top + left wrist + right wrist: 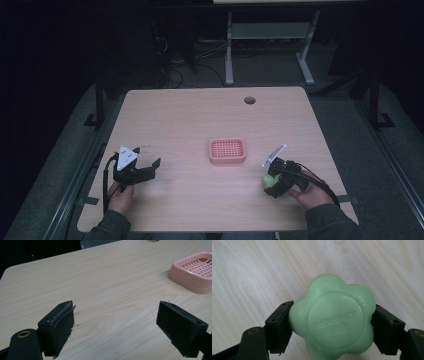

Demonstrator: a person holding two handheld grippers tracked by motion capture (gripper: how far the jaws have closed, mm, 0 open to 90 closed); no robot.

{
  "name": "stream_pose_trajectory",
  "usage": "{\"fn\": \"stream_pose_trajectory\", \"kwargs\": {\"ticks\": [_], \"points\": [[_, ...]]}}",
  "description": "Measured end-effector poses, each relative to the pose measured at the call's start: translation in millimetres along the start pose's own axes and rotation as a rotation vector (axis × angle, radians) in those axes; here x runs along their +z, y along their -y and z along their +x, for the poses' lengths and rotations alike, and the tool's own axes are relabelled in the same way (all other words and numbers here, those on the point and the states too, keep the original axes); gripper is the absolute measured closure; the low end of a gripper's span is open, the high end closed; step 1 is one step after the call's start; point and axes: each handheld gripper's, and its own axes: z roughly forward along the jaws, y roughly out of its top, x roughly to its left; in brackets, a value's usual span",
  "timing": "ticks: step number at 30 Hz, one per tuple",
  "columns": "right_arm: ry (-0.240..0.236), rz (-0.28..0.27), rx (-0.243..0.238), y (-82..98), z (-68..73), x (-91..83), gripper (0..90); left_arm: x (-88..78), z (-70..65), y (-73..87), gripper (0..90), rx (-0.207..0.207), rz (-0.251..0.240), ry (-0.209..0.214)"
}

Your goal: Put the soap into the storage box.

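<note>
My right gripper (332,322) is clamped on a pale green, flower-shaped soap (333,320), one black jaw pressed to each side of it. Raised writing sits on the round face of the soap; the top line looks like "MOOIBEY", though I can't be sure of every letter, and the smaller marks below it are too faint to read. In the high view that gripper (272,181) sits low at the near right of the table (200,115), with the soap (269,180) a small green spot at its tip, just above the wood. My right hand (312,192) wraps the handle from behind, the sleeve coming in from the bottom edge.

My left gripper (115,327) is spread wide with nothing between the jaws, just bare wood grain. In the high view it (150,167) rests at the near left, pointing to the right toward the middle of the table, my left hand (121,197) behind it.

A pink soap dish (227,151) with a grid floor stands between the two grippers, a little farther out on the table, with nothing in it. From the left gripper view the dish (193,271) is ahead and to the right.
</note>
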Motion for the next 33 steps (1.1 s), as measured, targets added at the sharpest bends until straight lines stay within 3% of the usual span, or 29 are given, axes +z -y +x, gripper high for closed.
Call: {"fn": "stream_pose_trajectory", "kwargs": {"ticks": [13,33], "points": [[-0.029,-0.031,-0.006,-19.9,-6.6,-3.3,25.7,0.0,0.5,-0.3,14.4,-0.009,0.003,0.001],[-0.048,-0.031,-0.073,-66.2,-8.9,-10.7,25.6,-0.9,2.0,-0.3,14.4,-0.012,0.002,-0.003]]}}
